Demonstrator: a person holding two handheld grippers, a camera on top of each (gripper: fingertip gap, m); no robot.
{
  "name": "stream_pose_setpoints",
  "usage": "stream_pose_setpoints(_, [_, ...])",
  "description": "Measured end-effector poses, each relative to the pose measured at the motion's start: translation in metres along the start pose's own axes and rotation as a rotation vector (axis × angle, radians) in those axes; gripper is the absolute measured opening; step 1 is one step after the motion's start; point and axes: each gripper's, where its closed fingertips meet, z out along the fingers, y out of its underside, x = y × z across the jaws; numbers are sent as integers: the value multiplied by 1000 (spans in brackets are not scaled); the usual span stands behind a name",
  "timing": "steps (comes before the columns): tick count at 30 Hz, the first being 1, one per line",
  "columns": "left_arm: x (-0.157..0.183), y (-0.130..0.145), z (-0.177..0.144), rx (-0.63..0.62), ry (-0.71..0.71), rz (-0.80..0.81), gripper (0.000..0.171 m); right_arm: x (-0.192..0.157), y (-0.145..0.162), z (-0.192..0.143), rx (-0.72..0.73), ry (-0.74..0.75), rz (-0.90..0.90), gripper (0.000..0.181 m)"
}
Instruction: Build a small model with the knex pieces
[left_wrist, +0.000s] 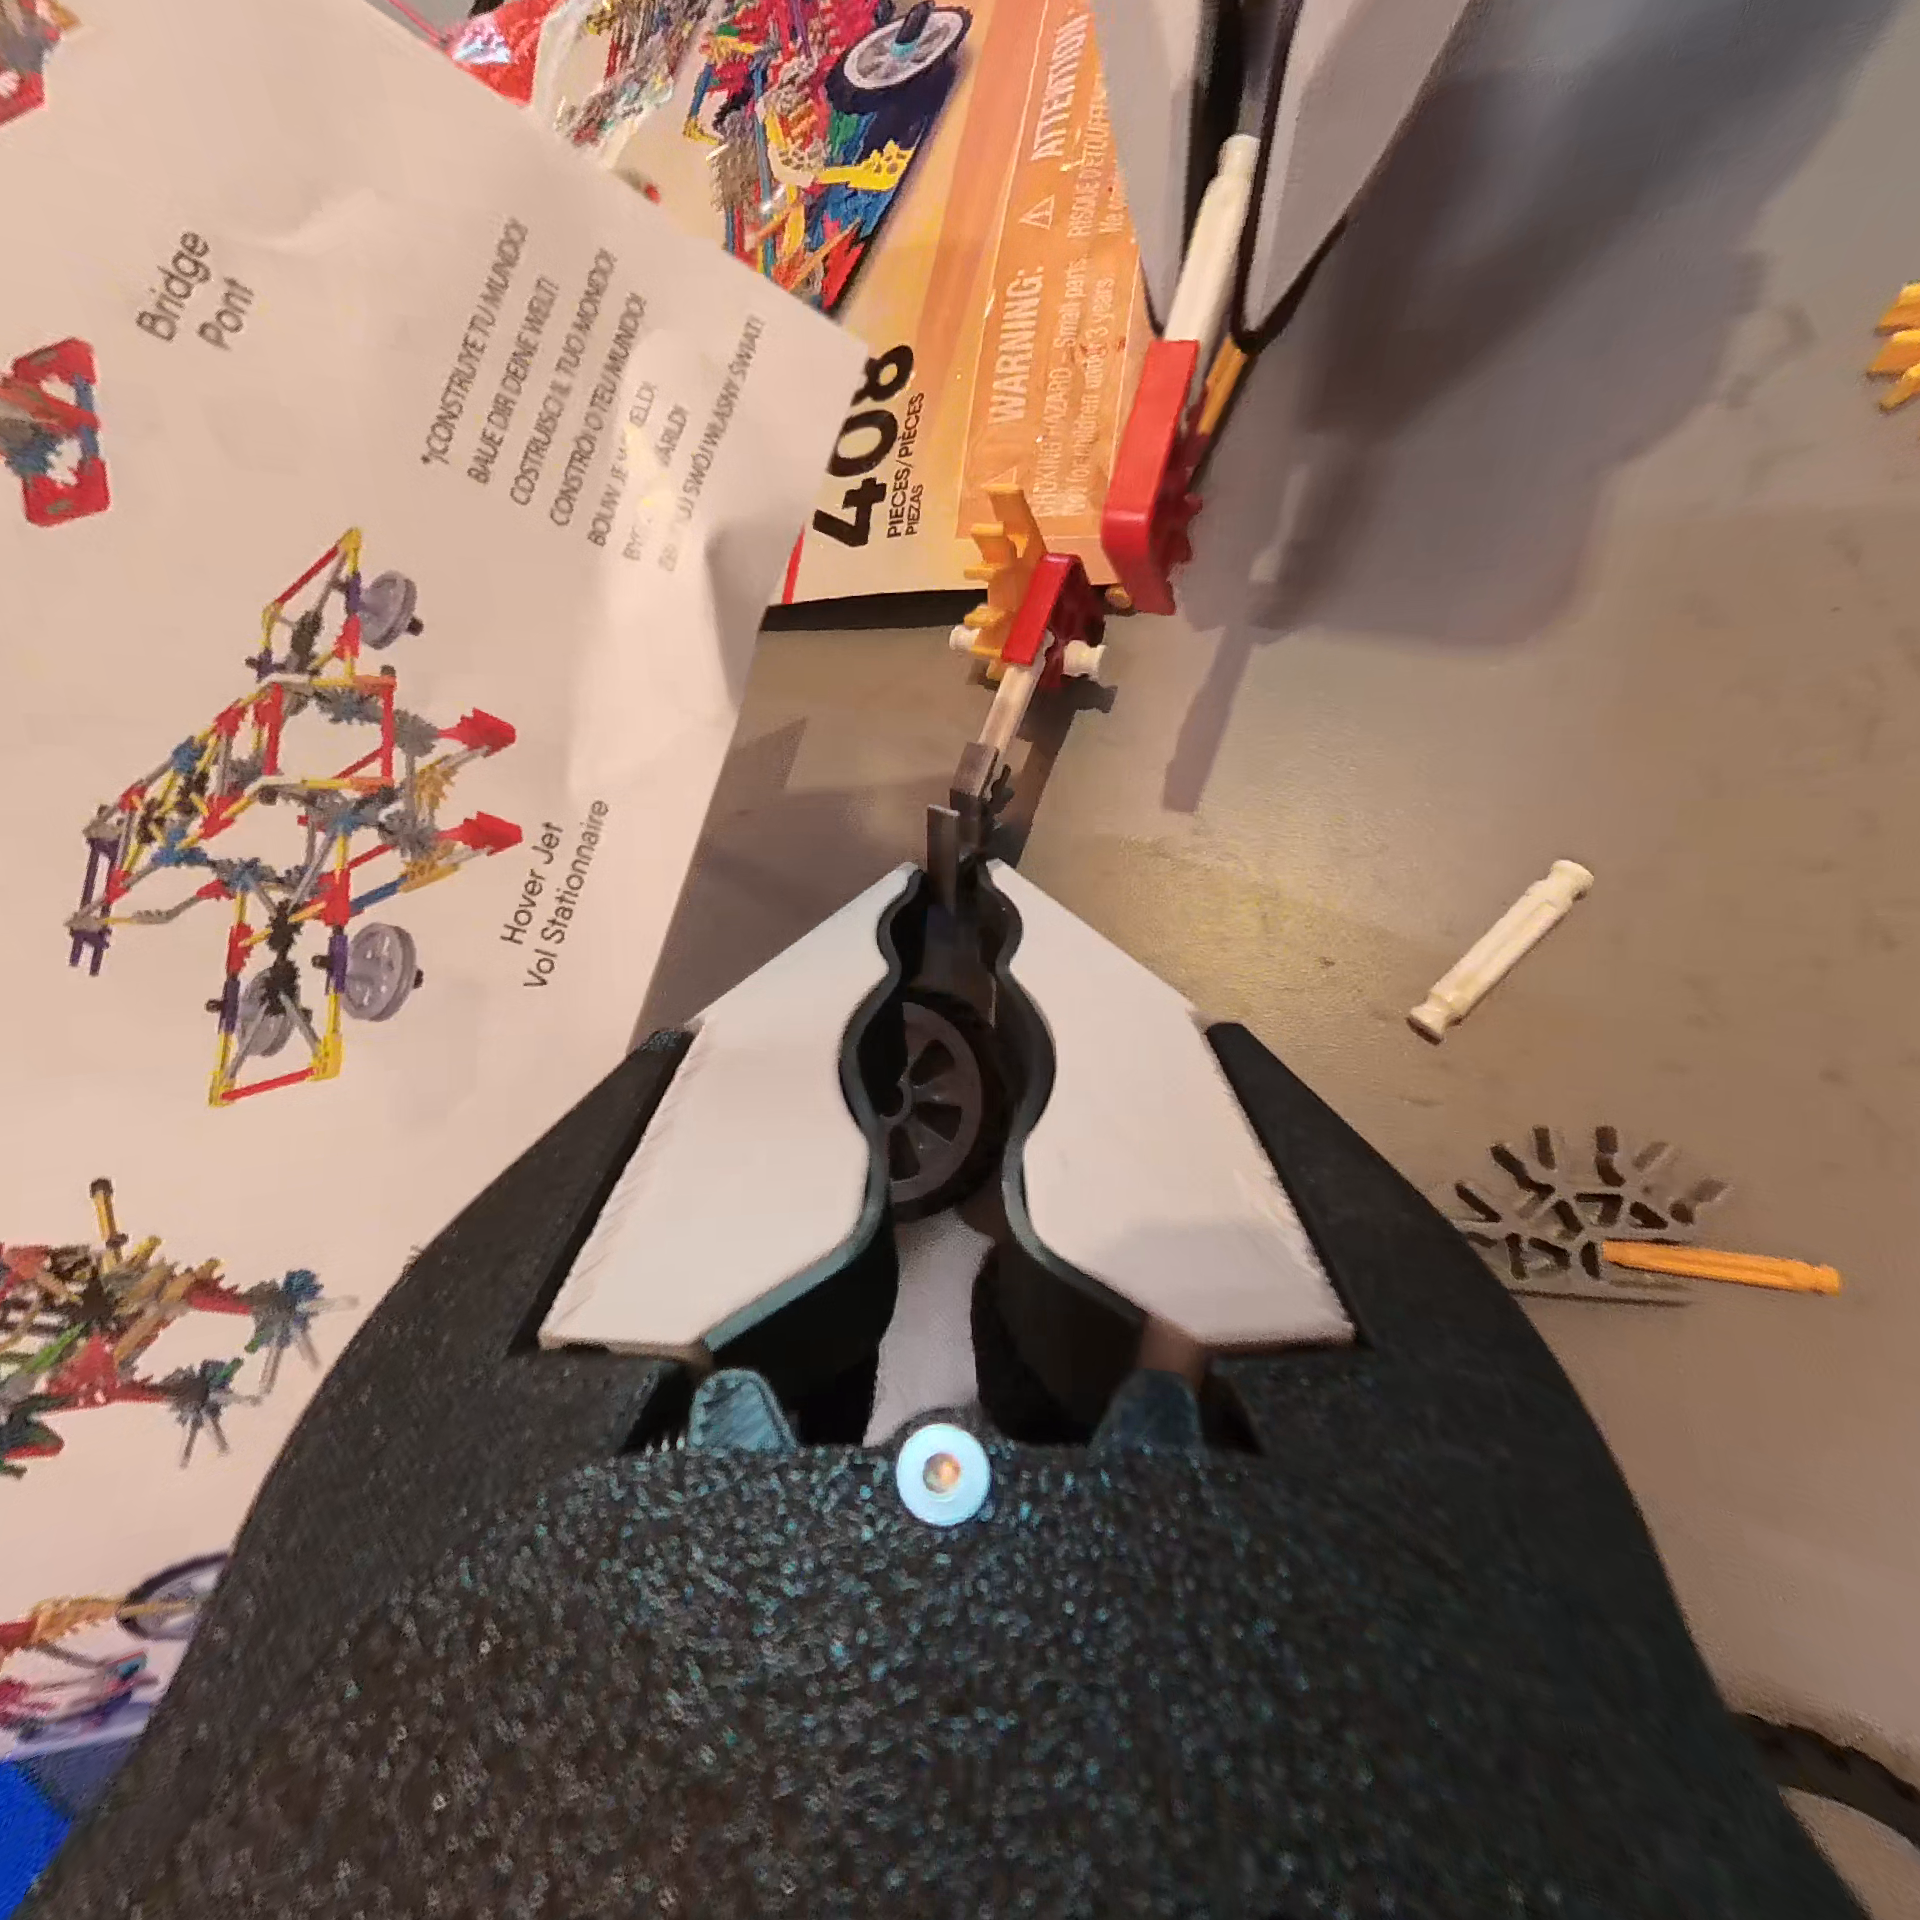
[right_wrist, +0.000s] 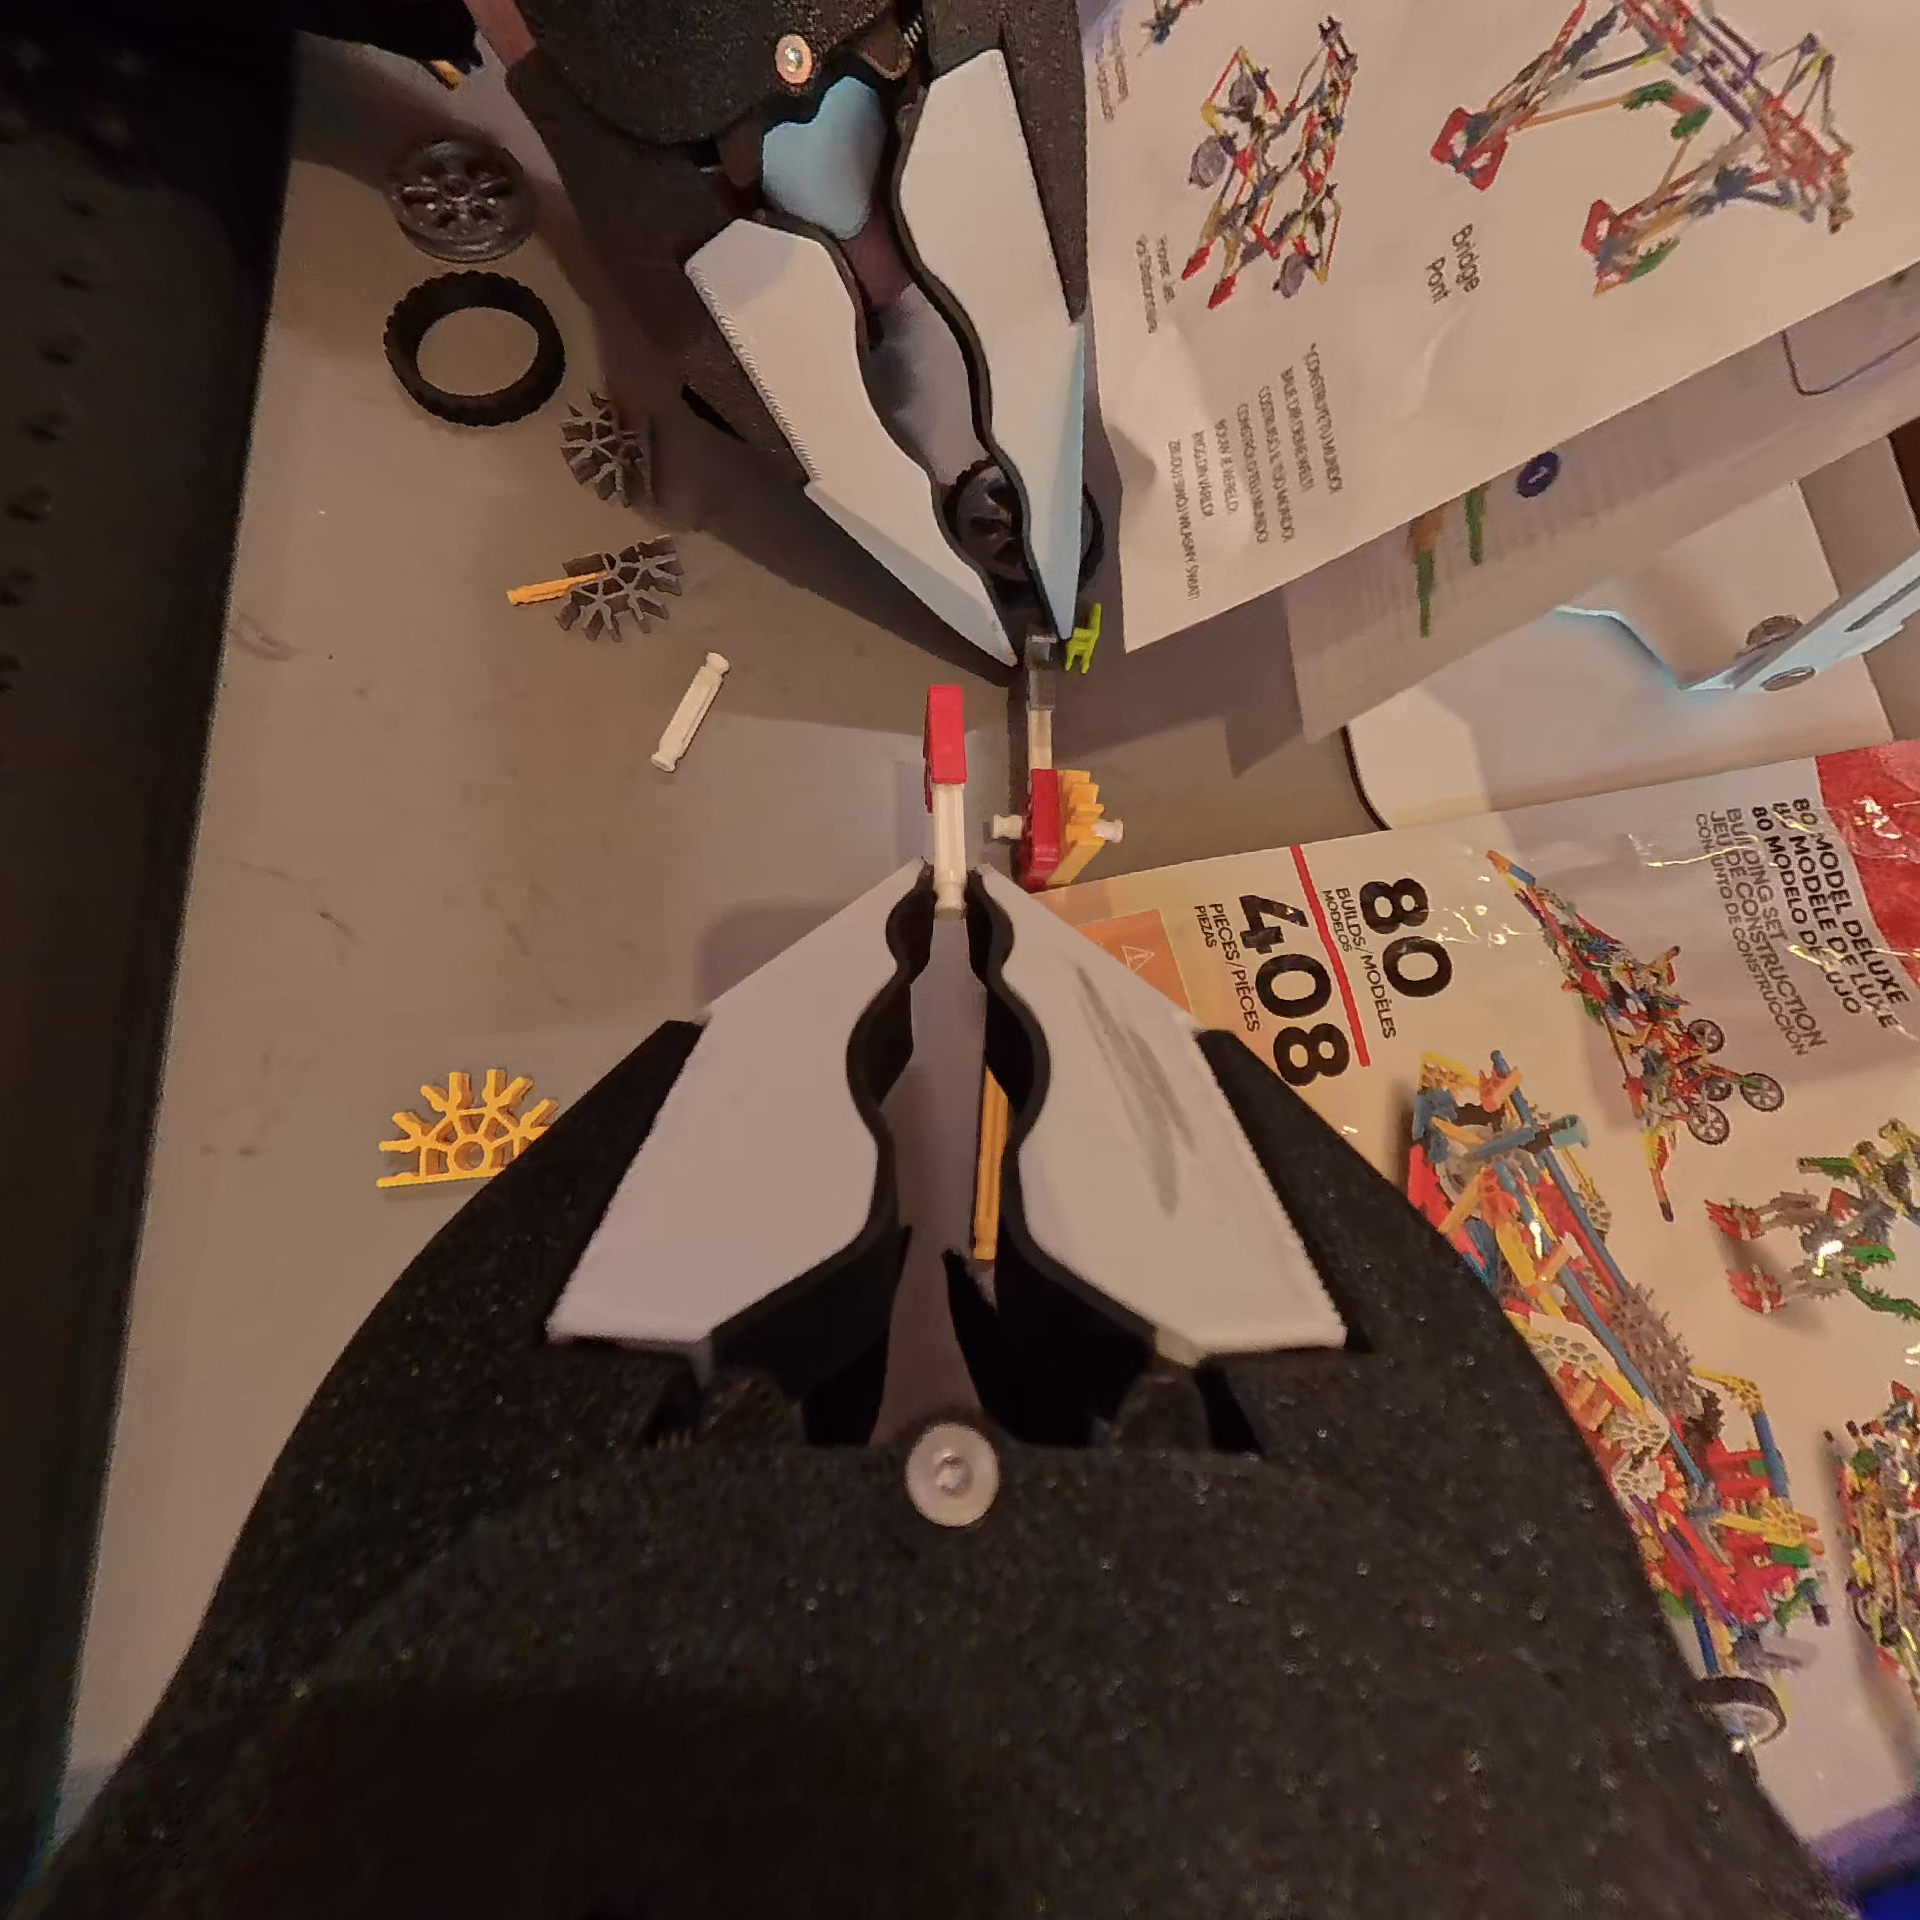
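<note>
Your left gripper (left_wrist: 951, 883) has its fingers clamped on a small grey wheel piece (left_wrist: 940, 1117) with a white rod, while your right gripper (right_wrist: 948, 883), fingers squeezed on a white rod with a red connector (right_wrist: 943, 732), hovers just beside the toy box (right_wrist: 1558, 1143).

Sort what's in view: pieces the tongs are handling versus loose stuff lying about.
In hand:
- left tongs shut on grey wheel, whose white rod reaches a red-and-yellow assembly
- right tongs shut on white rod with red connector

Lying about:
- loose white rod
- grey connector
- yellow connector
- tyre
- spare wheel
- instruction sheet
</note>
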Motion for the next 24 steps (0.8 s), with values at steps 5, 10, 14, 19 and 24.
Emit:
stream_pose_setpoints(5, [2, 6, -10, -63, -38, -5, 8, 1, 1, -2, -3, 2, 11, 5])
stream_pose_setpoints(10, [8, 14, -23, -120, -70, -130, 8, 1, 8, -1, -38, 2, 23, 5])
stream_pose_setpoints(14, [19, 21, -27, -167, -108, -185, 8, -2, 16, 6, -88, -6, 26, 5])
stream_pose_setpoints(19, [34, 19, -26, -171, -91, -221, 15, -4, 23, 15, -152, 10, 18, 5])
stream_pose_setpoints(24, [48, 6, -24, -143, -49, -207, 16, -4, 25, 25, -182, 30, 7, 5])
